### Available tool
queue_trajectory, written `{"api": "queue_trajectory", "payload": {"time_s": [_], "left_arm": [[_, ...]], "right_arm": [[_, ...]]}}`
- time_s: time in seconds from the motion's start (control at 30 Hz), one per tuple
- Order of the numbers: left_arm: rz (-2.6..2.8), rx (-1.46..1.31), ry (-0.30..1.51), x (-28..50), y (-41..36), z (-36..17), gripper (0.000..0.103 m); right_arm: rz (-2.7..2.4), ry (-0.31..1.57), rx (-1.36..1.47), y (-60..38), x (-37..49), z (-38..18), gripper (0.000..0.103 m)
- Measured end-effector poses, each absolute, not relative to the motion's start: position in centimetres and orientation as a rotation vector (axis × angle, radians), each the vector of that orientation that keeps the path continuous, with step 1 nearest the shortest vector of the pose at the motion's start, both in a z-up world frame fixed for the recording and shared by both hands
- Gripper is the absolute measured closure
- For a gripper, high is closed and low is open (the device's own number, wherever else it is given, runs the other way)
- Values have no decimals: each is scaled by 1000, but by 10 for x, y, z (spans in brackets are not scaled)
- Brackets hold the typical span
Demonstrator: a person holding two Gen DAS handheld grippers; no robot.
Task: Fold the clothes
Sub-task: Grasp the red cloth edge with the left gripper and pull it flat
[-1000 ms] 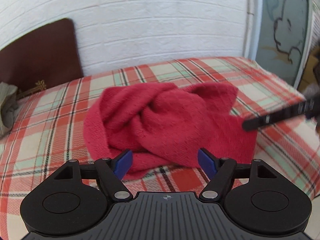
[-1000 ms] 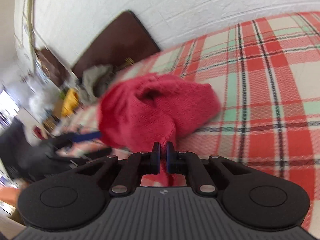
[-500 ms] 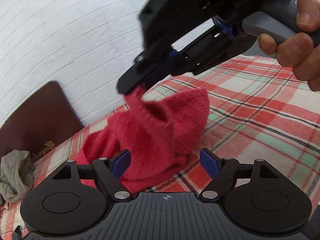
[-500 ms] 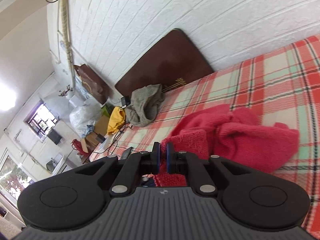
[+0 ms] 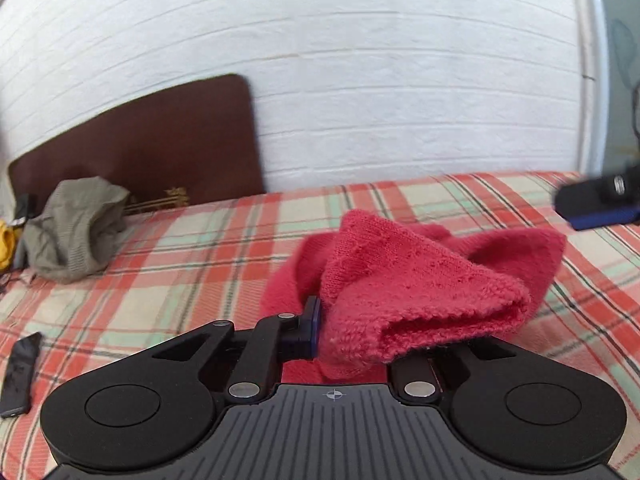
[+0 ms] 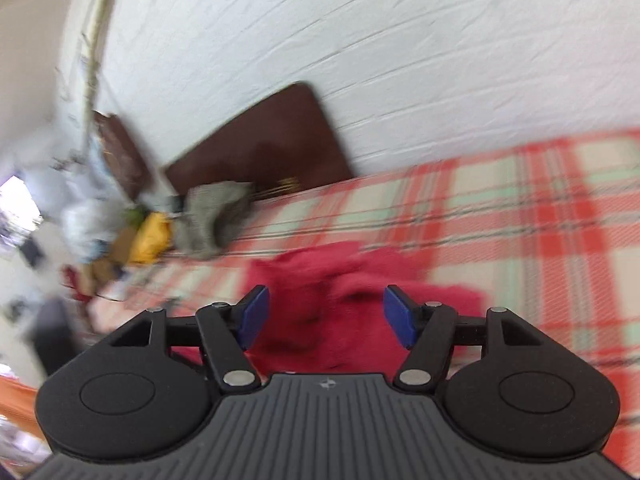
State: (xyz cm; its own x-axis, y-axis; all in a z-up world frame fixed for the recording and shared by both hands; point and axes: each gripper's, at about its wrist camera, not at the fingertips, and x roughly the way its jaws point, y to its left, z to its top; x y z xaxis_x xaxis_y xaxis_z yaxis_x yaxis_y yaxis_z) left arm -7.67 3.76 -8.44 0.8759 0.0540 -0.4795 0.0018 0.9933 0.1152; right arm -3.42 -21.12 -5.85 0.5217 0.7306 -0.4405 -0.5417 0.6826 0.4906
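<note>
Right tongs [image 6: 324, 318] now released and spread, left tongs [image 5: 352, 332] newly pinching red sweater [image 5: 420, 280]

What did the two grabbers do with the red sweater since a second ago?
They swapped. The right gripper, shut on the red sweater before, opened its jaws and let go. The left gripper, open before, closed on a fold of it. The sweater stays on the plaid bedsheet; the grey garment hasn't moved.
</note>
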Motion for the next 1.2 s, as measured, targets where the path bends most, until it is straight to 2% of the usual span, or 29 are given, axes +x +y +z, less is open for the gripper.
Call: {"api": "queue_trajectory", "payload": {"time_s": [0.13, 0.3, 0.43, 0.47, 0.5, 0.53, 0.57, 0.93, 1.07, 1.2], "left_arm": [[67, 14, 489, -76, 67, -70, 93], [92, -19, 515, -67, 81, -69, 93], [95, -20, 532, -60, 78, -77, 98], [96, -29, 532, -60, 78, -78, 98], [100, -37, 527, -59, 79, -77, 99], [112, -42, 517, -59, 81, -75, 99], [125, -46, 507, -59, 83, -73, 99], [257, -57, 524, -31, 107, -76, 99], [281, -56, 570, -19, 108, -92, 99], [281, -66, 612, -15, 112, -107, 100]], "right_arm": [[695, 667, 205, -209, -24, -74, 28], [591, 659, 74, -206, -11, -93, 27], [580, 674, 61, -204, -5, -99, 27], [593, 682, 76, -204, -4, -99, 31], [605, 691, 92, -204, -3, -99, 61], [618, 699, 107, -203, -3, -98, 83], [630, 704, 127, -204, -3, -97, 88], [644, 484, 253, -237, -29, -19, 91], [564, 473, 287, -259, -25, -20, 91], [460, 530, 331, -285, -14, -44, 90]]}}
